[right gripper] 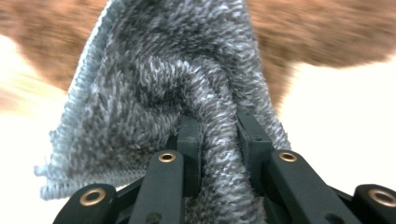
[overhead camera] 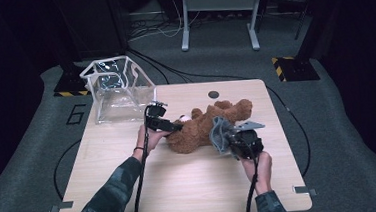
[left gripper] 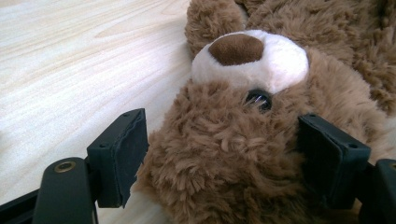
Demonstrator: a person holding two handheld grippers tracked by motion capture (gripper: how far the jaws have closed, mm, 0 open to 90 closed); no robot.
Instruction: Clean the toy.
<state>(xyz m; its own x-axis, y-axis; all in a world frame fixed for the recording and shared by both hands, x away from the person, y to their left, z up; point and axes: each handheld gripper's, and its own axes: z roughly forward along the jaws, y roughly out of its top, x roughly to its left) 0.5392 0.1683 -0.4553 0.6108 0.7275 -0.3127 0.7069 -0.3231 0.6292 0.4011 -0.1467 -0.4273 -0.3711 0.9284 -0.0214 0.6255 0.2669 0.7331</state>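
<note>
From the high view, the brown teddy bear (overhead camera: 205, 127) lies across the middle of the wooden table (overhead camera: 131, 190), just right of centre frame, legs toward the upper right. The left gripper (overhead camera: 175, 128) comes in at the bear's left end, the right gripper (overhead camera: 223, 133) sits at its lower right, with a grey cloth (overhead camera: 219, 134) bunched up at its front. In the upper left of that frame a clear plastic bag (overhead camera: 119, 88) stands open on the table's far corner, well apart from the bear.

The left gripper view gives what the overhead shot cannot: the teddy bear's (left gripper: 233, 154) head sits right between the two black jaws, white muzzle and brown nose at upper centre, one dark eye just below. The left gripper (left gripper: 224, 154) stands wide, with the right-hand pad buried in fur and the left-hand pad at the fur's edge, so it clasps the head.

The right gripper view brings the detail on the cloth: the right gripper (right gripper: 219, 149) is nearly closed, pinching a fold of grey knitted cloth (right gripper: 177, 84) that fans out above the jaws, ribbed hem at the left. Brown fur shows blurred across the top of that frame.
</note>
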